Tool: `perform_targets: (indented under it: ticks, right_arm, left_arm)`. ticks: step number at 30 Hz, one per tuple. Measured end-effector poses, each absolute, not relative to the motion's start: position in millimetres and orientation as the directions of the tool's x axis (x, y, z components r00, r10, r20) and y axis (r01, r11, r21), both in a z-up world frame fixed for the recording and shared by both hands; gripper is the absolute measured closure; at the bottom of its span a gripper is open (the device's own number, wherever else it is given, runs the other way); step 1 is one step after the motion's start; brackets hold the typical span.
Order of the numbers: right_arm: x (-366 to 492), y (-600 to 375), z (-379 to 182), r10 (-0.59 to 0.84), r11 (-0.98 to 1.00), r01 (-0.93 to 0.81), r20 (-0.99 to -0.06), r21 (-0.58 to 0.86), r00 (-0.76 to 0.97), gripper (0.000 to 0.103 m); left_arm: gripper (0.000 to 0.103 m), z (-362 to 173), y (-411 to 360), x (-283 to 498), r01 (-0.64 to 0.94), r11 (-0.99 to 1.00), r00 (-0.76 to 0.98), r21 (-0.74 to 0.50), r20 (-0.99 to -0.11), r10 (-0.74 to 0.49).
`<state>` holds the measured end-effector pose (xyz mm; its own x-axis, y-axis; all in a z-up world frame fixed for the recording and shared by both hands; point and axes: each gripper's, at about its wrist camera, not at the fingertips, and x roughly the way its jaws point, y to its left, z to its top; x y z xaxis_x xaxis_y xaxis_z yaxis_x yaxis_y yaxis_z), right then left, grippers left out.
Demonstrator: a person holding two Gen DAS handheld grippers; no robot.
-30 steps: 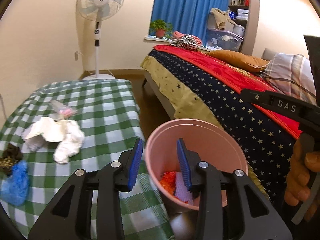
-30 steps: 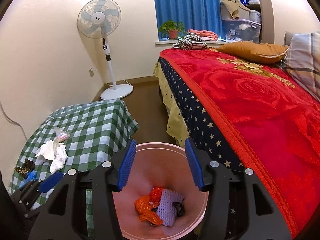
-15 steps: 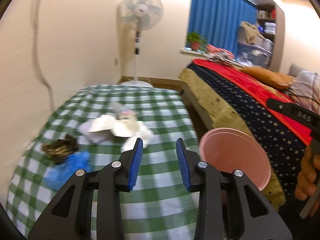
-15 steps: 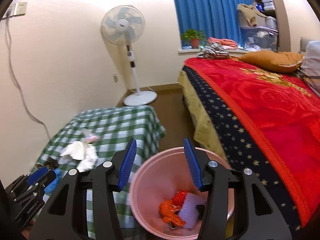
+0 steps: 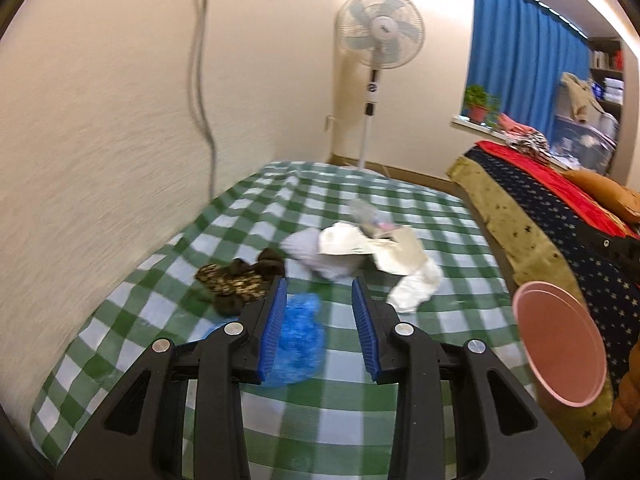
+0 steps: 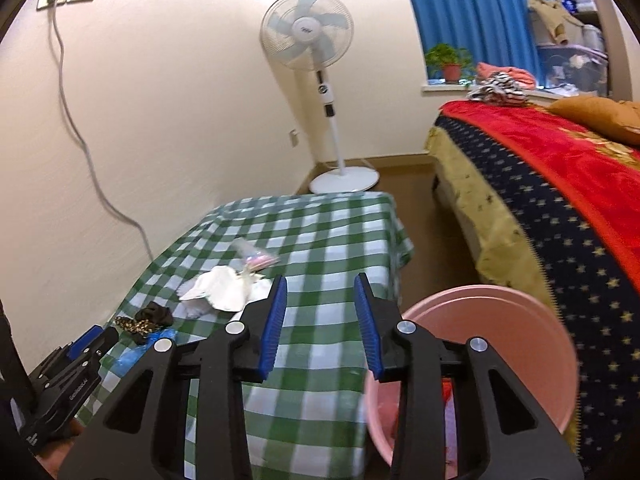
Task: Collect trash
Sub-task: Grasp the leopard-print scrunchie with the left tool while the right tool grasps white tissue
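Blue wrapper point(image 5: 298, 330) lies on checked table point(image 5: 400, 360), nearest L gripper point(image 5: 319, 312), jaws apart, empty; tissues point(image 5: 340, 250) and dark scrap point(image 5: 240, 280) beyond. R gripper point(image 6: 320, 316) closing on nothing beside pink bin point(image 6: 500, 320). Best approach: drop low, straddle wrapper, pinch w/o snagging cloth
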<state>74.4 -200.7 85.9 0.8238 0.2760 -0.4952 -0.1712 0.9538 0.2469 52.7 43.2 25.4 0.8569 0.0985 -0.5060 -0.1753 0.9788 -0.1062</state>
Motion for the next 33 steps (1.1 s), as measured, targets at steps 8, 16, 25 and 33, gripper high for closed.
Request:
perform_targets:
  ticks: [8, 16, 25, 33]
  right_arm:
    - [102.1, -178.1, 61.6, 0.316, 0.939, -0.175, -0.54, 0.297, 0.78, 0.072]
    - [130.1, -157.8, 36.8, 0.346, 0.931, -0.186, -0.59, 0.316, 0.73, 0.071]
    - [161.8, -128.7, 6.2, 0.361, 0.929, -0.194, -0.653, 0.316, 0.666, 0.06]
    - [187.1, -118.1, -16.9, 0.361, 0.926, -0.155, -0.694, 0.343, 0.622, 0.057]
  left_arm:
    - [0.069, 11.9, 66.6, 60.6, -0.27, 0.957, 0.84, -0.11, -0.513, 0.178]
    - [0.069, -2.8, 90.6, 73.8, -0.365, 0.919, 0.794, -0.149, -0.564, 0.224]
    - [0.058, -13.1, 108.7, 88.7, -0.436, 0.878, 0.759, -0.197, -0.604, 0.242]
    - [0.057, -22.8, 125.9, 99.3, -0.466, 0.856, 0.741, -0.224, -0.627, 0.24]
